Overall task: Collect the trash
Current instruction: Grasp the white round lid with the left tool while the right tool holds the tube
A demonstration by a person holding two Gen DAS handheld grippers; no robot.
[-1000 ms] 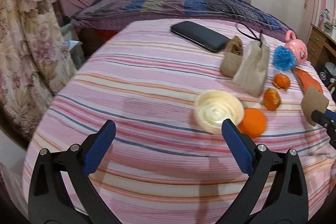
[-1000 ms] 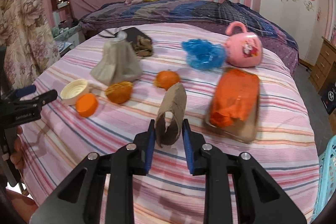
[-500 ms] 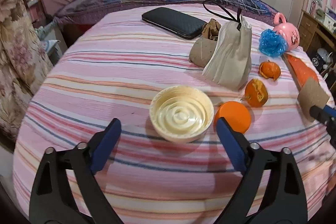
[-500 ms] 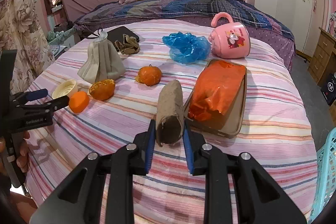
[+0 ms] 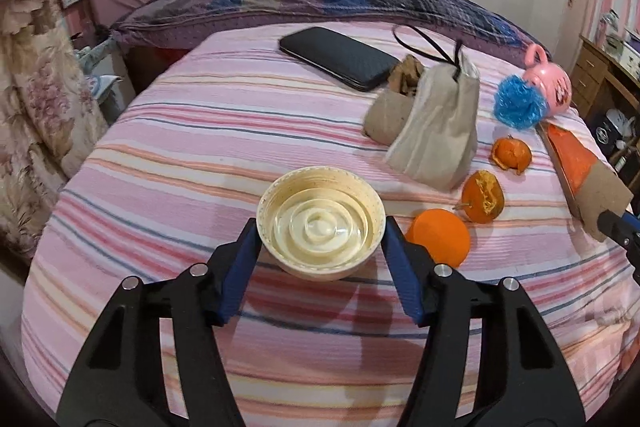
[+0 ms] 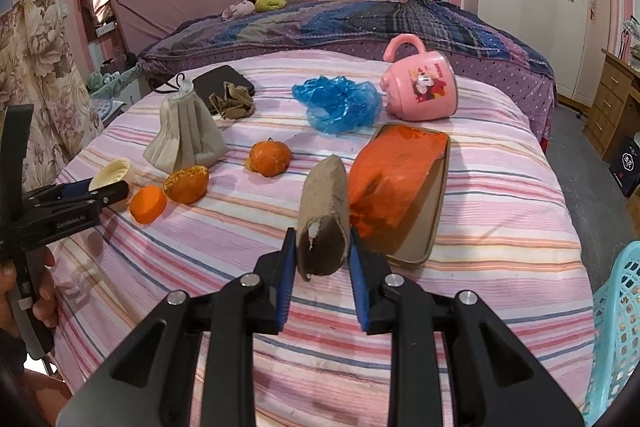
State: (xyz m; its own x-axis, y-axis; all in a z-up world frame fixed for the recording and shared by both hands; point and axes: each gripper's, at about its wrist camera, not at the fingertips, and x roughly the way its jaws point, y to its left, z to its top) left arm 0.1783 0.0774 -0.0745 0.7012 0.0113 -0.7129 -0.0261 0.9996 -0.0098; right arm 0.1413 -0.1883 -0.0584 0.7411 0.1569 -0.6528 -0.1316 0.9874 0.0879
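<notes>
The left gripper has slid in over the striped bedspread since a second ago, and its jaws have just been closing around the cream lid. The blue pads now sit at the lid's two sides, touching or all but touching; whether they press yet I cannot tell. So the lid looks nearly caught, though it rests on the bed beside the orange cap. The right gripper stays pinched on the cardboard tube, above the bedspread, next to the tray. Both grippers tilt downward. A basket shows at the right edge, likely the bin.
</notes>
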